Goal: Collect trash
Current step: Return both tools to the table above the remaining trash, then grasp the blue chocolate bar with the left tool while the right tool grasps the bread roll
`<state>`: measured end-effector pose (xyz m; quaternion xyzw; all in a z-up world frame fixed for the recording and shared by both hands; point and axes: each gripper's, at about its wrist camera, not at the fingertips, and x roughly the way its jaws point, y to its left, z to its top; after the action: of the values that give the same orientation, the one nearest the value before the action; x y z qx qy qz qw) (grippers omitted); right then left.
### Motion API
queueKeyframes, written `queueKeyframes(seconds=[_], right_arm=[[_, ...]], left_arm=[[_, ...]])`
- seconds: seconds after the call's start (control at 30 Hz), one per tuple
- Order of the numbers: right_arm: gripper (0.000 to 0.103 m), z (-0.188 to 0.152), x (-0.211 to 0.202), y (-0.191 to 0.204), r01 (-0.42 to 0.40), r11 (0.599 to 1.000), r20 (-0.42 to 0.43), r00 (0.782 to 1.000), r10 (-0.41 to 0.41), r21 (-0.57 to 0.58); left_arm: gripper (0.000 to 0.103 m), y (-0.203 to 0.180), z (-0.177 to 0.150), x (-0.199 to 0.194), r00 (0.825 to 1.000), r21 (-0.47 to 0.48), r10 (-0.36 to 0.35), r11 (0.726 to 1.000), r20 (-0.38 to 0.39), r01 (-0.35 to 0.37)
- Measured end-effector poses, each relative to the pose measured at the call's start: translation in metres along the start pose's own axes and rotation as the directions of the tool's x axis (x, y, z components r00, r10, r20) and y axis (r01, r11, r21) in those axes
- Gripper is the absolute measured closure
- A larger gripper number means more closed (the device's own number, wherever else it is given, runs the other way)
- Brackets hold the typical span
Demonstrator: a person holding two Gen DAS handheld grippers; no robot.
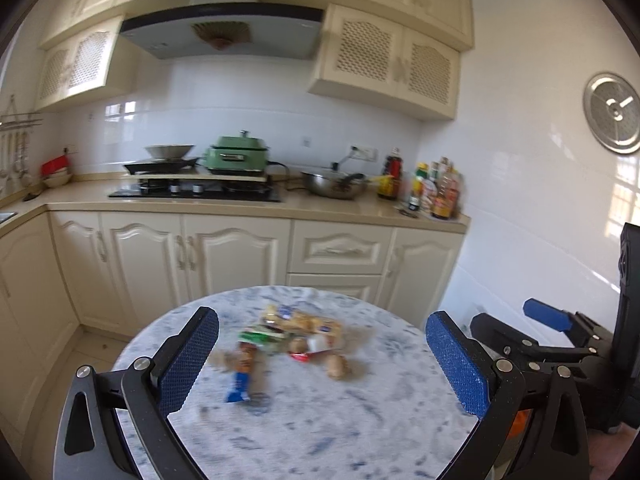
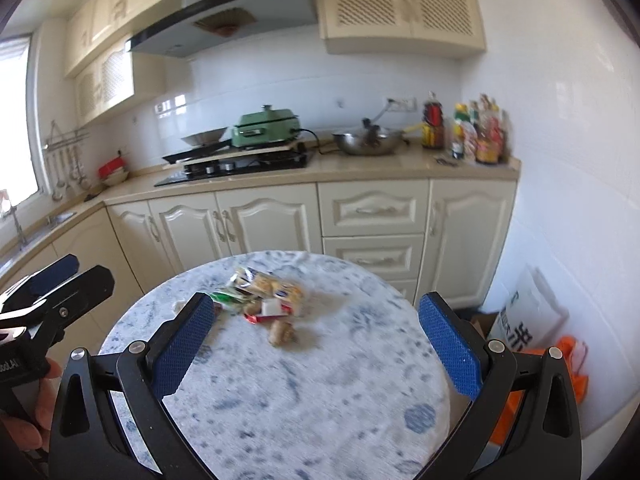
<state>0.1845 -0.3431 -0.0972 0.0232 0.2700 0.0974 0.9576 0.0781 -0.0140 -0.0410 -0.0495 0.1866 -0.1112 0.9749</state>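
A: Where is the trash?

B: A small heap of wrappers [image 1: 292,330] lies on the round table [image 1: 360,420], which wears a white cloth with blue marks. In the left wrist view the heap sits near the middle, toward 12 o'clock from the left gripper [image 1: 320,360]. A blue-ended wrapper [image 1: 242,376] trails off at 7 o'clock of the heap, and a brownish lump [image 1: 336,366] lies at 4 o'clock.

A: What is the lump?

B: The picture is blurred; it may be a nut shell, I cannot say for sure.

A: And the grippers?

B: Both are spread wide, with nothing between the blue pads. The left gripper hovers over the near part of the table, with the heap showing between its fingers. The right gripper [image 2: 316,344] hangs likewise above the cloth, the heap [image 2: 264,292] toward 11 o'clock from it.

A: Do they see each other?

B: Yes. The right gripper shows at 3 o'clock in the left view, beside the table edge; the left one shows at 9 o'clock in the right view, held by a hand [image 2: 36,412].

A: Anything beyond the table?

B: At 12 o'clock, cream cabinets [image 1: 236,256] under a counter carrying a green cooker [image 1: 236,156], a steel wok [image 1: 334,186] and bottles [image 1: 436,190]. In the right view, an orange bag [image 2: 576,368] lies on the floor at 4 o'clock.
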Motion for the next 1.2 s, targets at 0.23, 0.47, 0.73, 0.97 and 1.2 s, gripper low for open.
queueKeyframes(seconds=[0.23,0.47,0.73,0.97,1.2], right_arm=[[0.0,-0.002,0.014,0.038,-0.014,0.995,-0.02,1.0,0.012,-0.095],[0.0,-0.014,0.054,0.05,-0.035,0.993,-0.113,0.993,0.022,-0.113],[0.0,-0.043,0.129,0.038,-0.035,0.996,-0.274,0.962,0.013,-0.076],[0.0,-0.058,0.186,0.027,-0.03,0.999,-0.367,0.93,0.016,-0.034],[0.013,-0.069,0.229,0.028,-0.032,0.999,-0.424,0.905,0.015,-0.033]], left_arm=[[0.001,0.033,-0.017,0.005,0.997,-0.001,0.078,0.997,-0.017,-0.078],[0.001,0.053,-0.027,0.05,0.986,-0.007,0.102,0.995,-0.134,-0.104],[0.001,0.072,-0.031,0.156,0.947,0.013,0.094,0.995,-0.308,-0.094],[0.008,0.083,-0.039,0.248,0.894,0.005,0.06,0.998,-0.444,-0.065],[0.018,0.076,-0.039,0.312,0.855,0.076,0.074,0.996,-0.513,-0.041]])
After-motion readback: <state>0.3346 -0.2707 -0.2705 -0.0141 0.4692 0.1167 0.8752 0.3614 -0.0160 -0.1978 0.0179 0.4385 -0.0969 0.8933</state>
